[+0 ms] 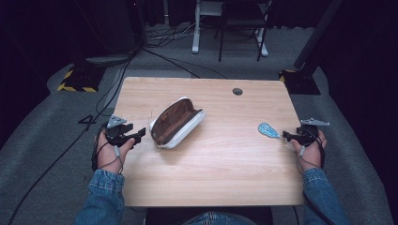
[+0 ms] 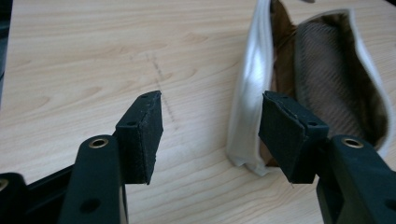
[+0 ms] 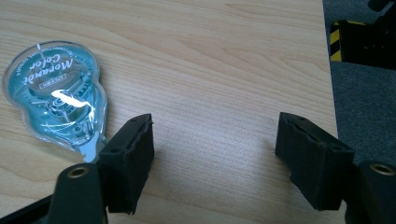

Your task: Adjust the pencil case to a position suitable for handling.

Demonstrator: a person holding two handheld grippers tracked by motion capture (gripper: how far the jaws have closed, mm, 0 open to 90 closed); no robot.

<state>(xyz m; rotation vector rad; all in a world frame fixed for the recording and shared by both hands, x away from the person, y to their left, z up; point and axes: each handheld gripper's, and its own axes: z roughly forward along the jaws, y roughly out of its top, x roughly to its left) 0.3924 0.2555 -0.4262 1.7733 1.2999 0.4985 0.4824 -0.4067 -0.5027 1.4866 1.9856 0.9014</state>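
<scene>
An open white pencil case (image 1: pixel 177 123) with a brown lining lies tilted on the wooden table (image 1: pixel 211 178), left of centre. My left gripper (image 1: pixel 140 135) rests just left of the case's near end, jaws apart and empty; in the left gripper view the case's white rim (image 2: pixel 250 93) stands just ahead of the right pad (image 2: pixel 285 135). A blue transparent correction-tape dispenser (image 1: pixel 269 130) lies near the right edge. My right gripper (image 1: pixel 284 136) sits beside it, open; in the right gripper view the dispenser (image 3: pixel 58 98) lies just outside the left pad (image 3: pixel 128 163), nothing between the jaws.
A round cable hole (image 1: pixel 237 91) marks the table's far side. The table's right edge (image 3: pixel 327 70) runs close by the right gripper, with grey floor beyond. Cables, stand bases (image 1: pixel 77 77) and a chair (image 1: pixel 241 23) stand on the floor behind the table.
</scene>
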